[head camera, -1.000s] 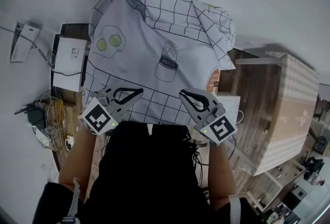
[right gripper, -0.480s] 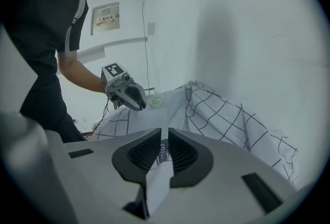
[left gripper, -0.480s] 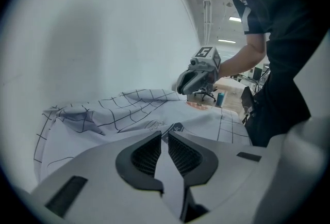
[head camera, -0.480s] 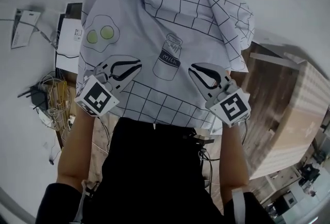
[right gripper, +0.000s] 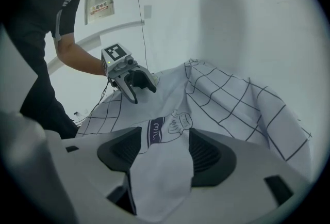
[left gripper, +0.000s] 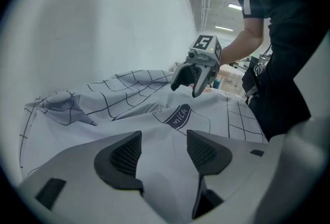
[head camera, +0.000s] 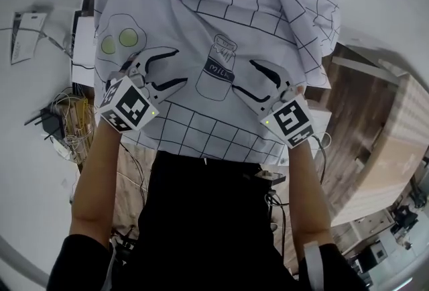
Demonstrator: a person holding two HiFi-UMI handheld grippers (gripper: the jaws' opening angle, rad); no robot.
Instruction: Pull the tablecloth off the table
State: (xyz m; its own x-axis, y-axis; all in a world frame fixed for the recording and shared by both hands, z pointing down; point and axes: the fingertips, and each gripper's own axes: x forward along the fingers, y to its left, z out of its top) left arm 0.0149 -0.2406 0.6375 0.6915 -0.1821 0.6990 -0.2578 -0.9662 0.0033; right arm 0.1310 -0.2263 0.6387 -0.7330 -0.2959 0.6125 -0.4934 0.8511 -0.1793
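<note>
The white tablecloth [head camera: 221,15] with a black grid, a fried-egg print and a milk-bottle print lies bunched in front of me. My left gripper [head camera: 178,66] is over the cloth's left part and its jaws are opening. The cloth [left gripper: 129,104] passes loosely between its pads [left gripper: 126,153] without being pinched. My right gripper [head camera: 244,76] is over the right part, also opening. A slack fold of cloth [right gripper: 232,99] hangs between its pads [right gripper: 206,153]. Each gripper view shows the other gripper: the right one [left gripper: 188,83] and the left one [right gripper: 139,89].
A wooden table [head camera: 375,142] stands at the right, partly under the cloth. A white box [head camera: 84,48], tangled cables [head camera: 64,122] and a paper [head camera: 23,35] lie at the left. The person's black clothing [head camera: 208,216] fills the near middle. A pale wall is behind.
Both grippers were shut on the cloth near its edge; now their jaws stand apart. The cloth has come nearer and higher in the head view, and both grippers moved forward with it.
</note>
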